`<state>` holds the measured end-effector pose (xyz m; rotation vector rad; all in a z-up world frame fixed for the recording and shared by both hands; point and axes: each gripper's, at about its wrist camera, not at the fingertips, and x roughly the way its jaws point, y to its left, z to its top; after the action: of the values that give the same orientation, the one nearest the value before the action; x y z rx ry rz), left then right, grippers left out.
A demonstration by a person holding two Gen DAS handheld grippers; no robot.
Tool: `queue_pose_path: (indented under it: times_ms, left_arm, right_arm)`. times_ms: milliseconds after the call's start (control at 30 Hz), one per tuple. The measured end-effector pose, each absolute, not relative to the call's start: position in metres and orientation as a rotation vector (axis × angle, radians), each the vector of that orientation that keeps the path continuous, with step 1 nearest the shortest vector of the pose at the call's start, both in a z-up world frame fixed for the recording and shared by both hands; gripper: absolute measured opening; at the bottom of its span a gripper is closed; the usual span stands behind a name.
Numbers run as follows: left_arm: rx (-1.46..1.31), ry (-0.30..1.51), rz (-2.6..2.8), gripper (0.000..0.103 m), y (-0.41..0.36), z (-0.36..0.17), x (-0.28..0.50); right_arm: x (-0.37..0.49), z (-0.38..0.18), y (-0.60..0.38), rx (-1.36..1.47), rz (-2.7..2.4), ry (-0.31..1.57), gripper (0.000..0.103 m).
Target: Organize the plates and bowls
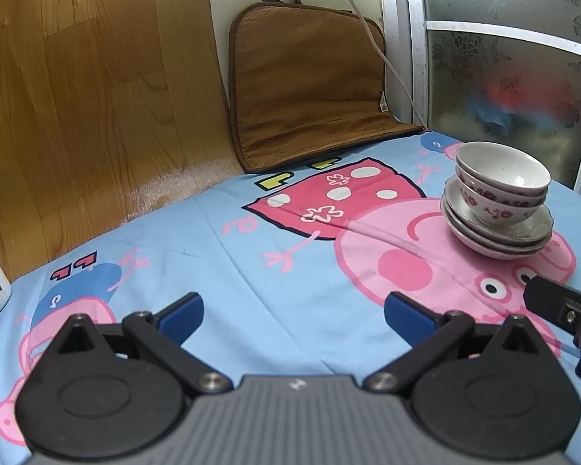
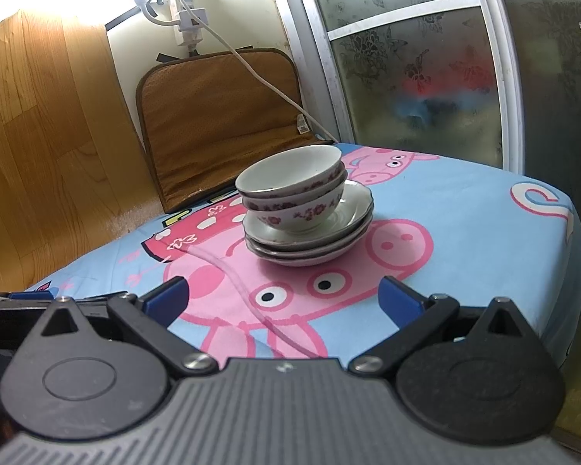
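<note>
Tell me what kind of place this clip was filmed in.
Probably a room in a home: a cartoon-print cloth covers the surface, a brown cushion leans on the wall, and a frosted sliding door stands beside them.

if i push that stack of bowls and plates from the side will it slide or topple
The stack probably tips rather than slides cleanly: two bowls sit high on three plates, so it looks top-heavy. The soft cloth beneath likely drags and bunches. The pieces look like glazed ceramic, so probably slippery against each other and breakable if they fall.
</note>
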<state>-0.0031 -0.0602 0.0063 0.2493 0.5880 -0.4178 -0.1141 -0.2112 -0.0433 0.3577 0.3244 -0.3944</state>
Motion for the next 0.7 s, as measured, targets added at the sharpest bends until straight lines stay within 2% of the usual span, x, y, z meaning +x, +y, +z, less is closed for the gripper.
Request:
queue_pose_path:
  times_ms: [700]
  left_arm:
    - [0.241,0.543,-0.405,0.103,-0.0577,0.0119,-0.0076]
  right_arm:
    - [-0.1150,-0.0431,-0.2121,0.362,-0.394,0.326,0.103]
